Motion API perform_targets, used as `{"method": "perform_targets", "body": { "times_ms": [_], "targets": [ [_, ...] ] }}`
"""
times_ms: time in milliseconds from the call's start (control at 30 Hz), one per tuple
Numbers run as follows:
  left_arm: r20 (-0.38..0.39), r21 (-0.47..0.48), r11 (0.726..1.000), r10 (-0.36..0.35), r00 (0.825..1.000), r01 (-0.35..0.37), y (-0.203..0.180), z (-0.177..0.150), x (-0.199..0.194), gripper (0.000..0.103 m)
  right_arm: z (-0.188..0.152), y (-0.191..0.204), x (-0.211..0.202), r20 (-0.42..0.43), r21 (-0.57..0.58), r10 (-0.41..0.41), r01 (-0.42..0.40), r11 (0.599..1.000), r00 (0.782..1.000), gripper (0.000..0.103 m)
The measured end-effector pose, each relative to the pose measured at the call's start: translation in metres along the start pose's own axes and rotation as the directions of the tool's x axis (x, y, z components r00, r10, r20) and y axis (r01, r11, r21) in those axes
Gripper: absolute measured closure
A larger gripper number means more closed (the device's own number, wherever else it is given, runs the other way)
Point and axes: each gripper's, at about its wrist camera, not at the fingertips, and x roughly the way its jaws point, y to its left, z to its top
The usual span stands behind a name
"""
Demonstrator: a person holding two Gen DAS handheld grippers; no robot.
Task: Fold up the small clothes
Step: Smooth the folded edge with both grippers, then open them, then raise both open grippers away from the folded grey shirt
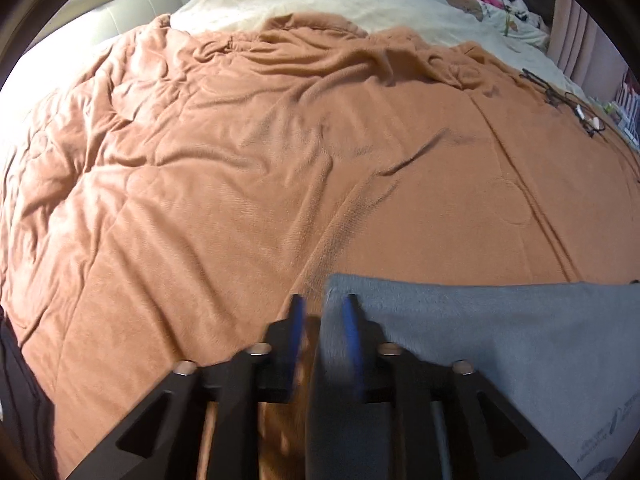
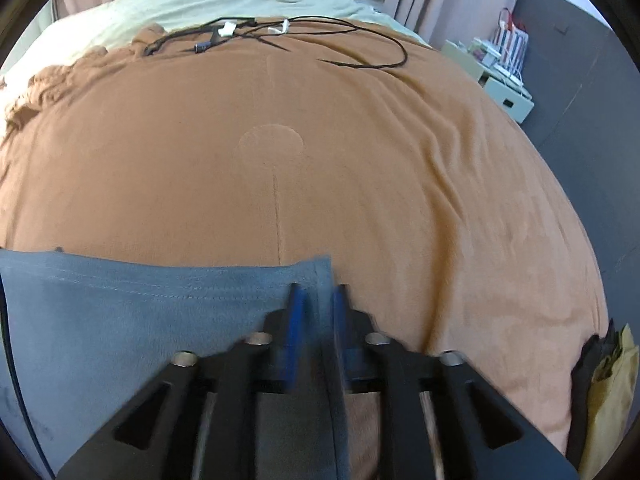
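Observation:
A grey garment (image 1: 500, 340) lies flat on an orange blanket (image 1: 240, 200), its straight far edge running across both views. In the left wrist view my left gripper (image 1: 325, 312) stands open over the garment's left corner. The cloth rests against the right blue pad, and blanket shows in the gap beside the left one. In the right wrist view the garment (image 2: 140, 312) fills the lower left, on the same blanket (image 2: 280, 160). My right gripper (image 2: 318, 304) is open astride the right corner, with the cloth's edge loose between the pads.
Black cables (image 2: 280, 36) sprawl on the blanket's far side, with cream bedding (image 1: 320, 0) behind. A white storage box (image 2: 500, 84) stands off the bed's right. Yellow and dark cloth (image 2: 612, 380) hangs at the near right edge, and dark fabric (image 1: 20, 380) at the near left.

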Motion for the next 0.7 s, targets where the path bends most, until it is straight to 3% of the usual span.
{"method": "perform_targets", "body": {
  "times_ms": [67,267,700],
  "targets": [
    [0.017,-0.008,1.0,-0.018,1.0,0.018,0.003,-0.005,-0.013,0.057,-0.005,-0.009,-0.016,0.017,0.014,0.025,-0.026,1.0,1.0,0.05],
    [0.014,0.018,0.997,-0.069,0.998,0.068,0.005,-0.03,-0.049,0.057,-0.033,-0.028,-0.053,-0.018,0.037,0.159,-0.158,0.987,0.987,0.05],
    [-0.025,0.007,0.996,-0.09,0.996,0.09,0.017,-0.118,-0.099,0.057,-0.091,-0.053,-0.104,-0.09,-0.001,0.186,-0.187,0.982,0.978,0.05]
  ]
}}
